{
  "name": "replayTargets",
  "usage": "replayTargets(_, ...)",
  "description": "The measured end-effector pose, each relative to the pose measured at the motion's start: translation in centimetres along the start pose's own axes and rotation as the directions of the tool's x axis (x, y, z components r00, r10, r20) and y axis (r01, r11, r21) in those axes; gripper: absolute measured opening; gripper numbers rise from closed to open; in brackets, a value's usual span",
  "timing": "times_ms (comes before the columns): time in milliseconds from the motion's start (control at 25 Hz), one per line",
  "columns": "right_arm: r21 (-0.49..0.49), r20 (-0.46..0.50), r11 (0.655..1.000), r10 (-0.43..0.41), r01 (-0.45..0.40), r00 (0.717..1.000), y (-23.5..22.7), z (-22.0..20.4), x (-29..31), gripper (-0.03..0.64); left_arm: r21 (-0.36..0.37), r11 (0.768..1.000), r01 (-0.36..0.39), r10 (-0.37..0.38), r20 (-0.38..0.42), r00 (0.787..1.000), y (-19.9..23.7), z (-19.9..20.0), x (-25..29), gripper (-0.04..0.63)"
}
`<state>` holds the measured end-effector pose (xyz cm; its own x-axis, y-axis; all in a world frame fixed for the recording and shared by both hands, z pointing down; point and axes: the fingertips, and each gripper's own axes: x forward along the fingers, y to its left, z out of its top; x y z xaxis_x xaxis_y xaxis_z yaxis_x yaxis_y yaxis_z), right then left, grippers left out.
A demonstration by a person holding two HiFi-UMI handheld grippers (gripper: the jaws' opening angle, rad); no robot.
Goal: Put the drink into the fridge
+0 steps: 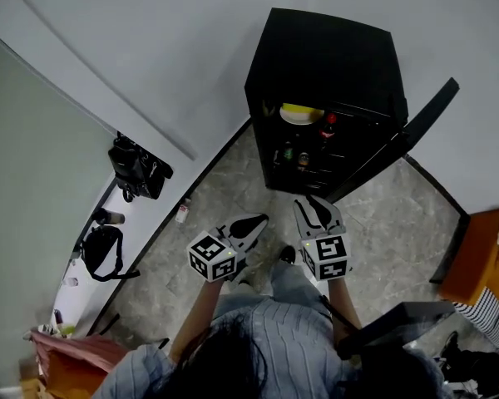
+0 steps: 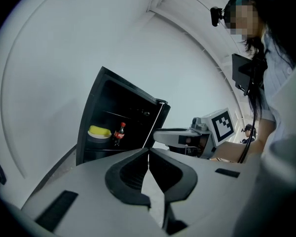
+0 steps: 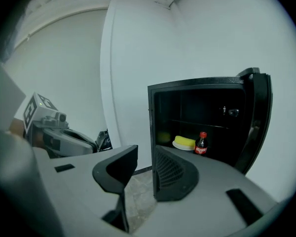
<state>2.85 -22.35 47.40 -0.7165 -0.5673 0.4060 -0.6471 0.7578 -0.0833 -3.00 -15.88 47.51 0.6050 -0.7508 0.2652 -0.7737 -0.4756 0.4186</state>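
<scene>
1. The fridge [image 1: 333,52] stands on the floor [image 1: 224,194] against the wall, with its door [image 1: 420,127] swung wide open to the right.
2. The drink [image 3: 201,143], a dark bottle with a red cap, stands upright on the upper shelf inside the fridge, just beside a yellow lump [image 3: 184,141] that lies on a white plate.
3. The left claw [image 2: 148,154] is closed, its tips meeting with nothing between them.
4. The right claw [image 3: 144,152] has a gap between its jaws, and only floor shows through it; it grips nothing.
5. Both claws are held side by side in front of the open fridge, well apart from the drink, pointing toward it.
6. More small bottles [image 1: 295,156] stand on a lower shelf.
</scene>
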Motion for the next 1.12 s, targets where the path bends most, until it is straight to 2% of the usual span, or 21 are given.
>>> replayTargets(200,0.038,0.029,0.999,-0.022,0.021,0.999,2.9,0.6,-0.7,0.095,0.0,1.0,0.009,-0.009,0.001,1.0,-0.5,-1.0,-3.8,0.009)
replayTargets(520,0.108,0.049,0.994,-0.035,0.029,0.998,10.4,-1.4,-3.3,0.074,0.02,0.999,0.039,-0.039,-0.017,0.999,-1.5,-4.0,-11.2,0.009)
replayTargets(880,0.183,0.063,0.982,-0.067,0.054,0.996,18.2,-4.1,-7.8,0.071,0.045,0.993,0.109,-0.108,-0.012,0.994,-4.9,-6.8,-17.6,0.009)
replayTargets(1120,0.206,0.066,0.976,-0.093,0.078,0.993,21.0,-6.0,-11.0,0.071,0.064,0.984,0.164,-0.163,-0.011,0.987,-7.3,-8.4,-19.7,0.009)
